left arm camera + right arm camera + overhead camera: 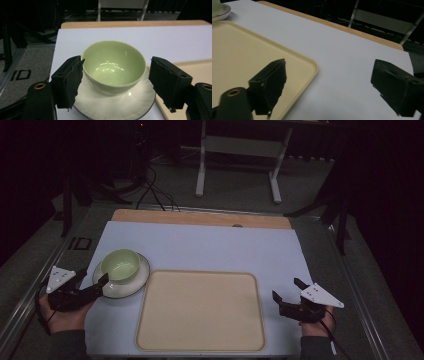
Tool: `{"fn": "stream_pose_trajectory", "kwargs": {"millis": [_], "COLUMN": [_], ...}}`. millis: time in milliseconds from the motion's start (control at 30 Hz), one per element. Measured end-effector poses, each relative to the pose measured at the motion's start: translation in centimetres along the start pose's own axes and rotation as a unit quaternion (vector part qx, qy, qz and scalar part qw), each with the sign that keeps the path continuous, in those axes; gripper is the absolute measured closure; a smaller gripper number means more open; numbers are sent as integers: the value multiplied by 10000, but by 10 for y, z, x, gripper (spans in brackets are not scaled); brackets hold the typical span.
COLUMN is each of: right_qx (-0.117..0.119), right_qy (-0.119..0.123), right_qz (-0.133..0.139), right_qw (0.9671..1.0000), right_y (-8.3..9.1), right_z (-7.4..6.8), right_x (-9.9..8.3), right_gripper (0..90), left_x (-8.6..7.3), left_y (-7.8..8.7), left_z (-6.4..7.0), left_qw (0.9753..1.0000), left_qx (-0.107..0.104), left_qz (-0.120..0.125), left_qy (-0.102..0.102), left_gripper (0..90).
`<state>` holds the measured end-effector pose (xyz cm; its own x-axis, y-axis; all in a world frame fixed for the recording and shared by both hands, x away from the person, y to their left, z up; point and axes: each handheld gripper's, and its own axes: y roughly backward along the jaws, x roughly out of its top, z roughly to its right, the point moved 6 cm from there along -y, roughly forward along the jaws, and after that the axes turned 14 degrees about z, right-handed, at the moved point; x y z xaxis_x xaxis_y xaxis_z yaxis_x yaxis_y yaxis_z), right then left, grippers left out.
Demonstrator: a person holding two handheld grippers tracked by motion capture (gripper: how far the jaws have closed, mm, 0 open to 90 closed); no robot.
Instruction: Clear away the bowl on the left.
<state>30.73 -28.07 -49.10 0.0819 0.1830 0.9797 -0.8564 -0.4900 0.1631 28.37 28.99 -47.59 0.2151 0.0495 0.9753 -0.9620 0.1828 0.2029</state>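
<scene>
A pale green bowl (pixel 121 264) stands on a white saucer (pixel 134 283) at the left of the white mat. My left gripper (pixel 89 279) is open at the saucer's left edge. In the left gripper view its jaws stand either side of the green bowl (pixel 113 67), over the white saucer (pixel 117 105), with gaps to the bowl on both sides. A beige tray (pixel 200 310) lies empty in the middle. My right gripper (pixel 286 290) is open just right of the tray; in the right gripper view the beige tray (pixel 242 52) has its corner between the jaws.
The white mat (pixel 210 245) covers a wooden table whose far edge (pixel 200 217) shows as a tan strip. Beyond stand a white frame (pixel 240 150) and cables on the grey floor. The saucer's rim (pixel 223 11) peeks in at the top left of the right gripper view.
</scene>
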Motion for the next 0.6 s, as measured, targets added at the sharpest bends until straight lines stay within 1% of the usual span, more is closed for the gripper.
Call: {"fn": "stream_pose_trajectory", "kwargs": {"millis": [167,200,333,367,533,600], "right_qx": [11,11,-29,-50,-61,-63], "right_qy": [51,51,3,3,10,8], "right_qz": [11,11,30,47,33,55], "right_qw": [10000,10000,10000,10000,10000,10000], "right_y": [0,0,1,1,1,1], "right_z": [-1,-1,1,1,1,1], "right_x": [0,0,1,1,1,1], "right_gripper": [134,134,134,134,134,134], "left_x": [4,5,10,12,13,12], "left_y": [-5,-6,-10,-14,-21,-24], "left_z": [-2,-3,-5,-6,-7,-7], "left_qw": [10000,10000,10000,9999,9999,9999], "left_qx": [56,58,80,93,109,119], "left_qz": [-1,9,52,53,41,-5], "left_qy": [-23,-43,-14,-43,-80,-89], "left_gripper": [264,264,264,264,265,265]}}
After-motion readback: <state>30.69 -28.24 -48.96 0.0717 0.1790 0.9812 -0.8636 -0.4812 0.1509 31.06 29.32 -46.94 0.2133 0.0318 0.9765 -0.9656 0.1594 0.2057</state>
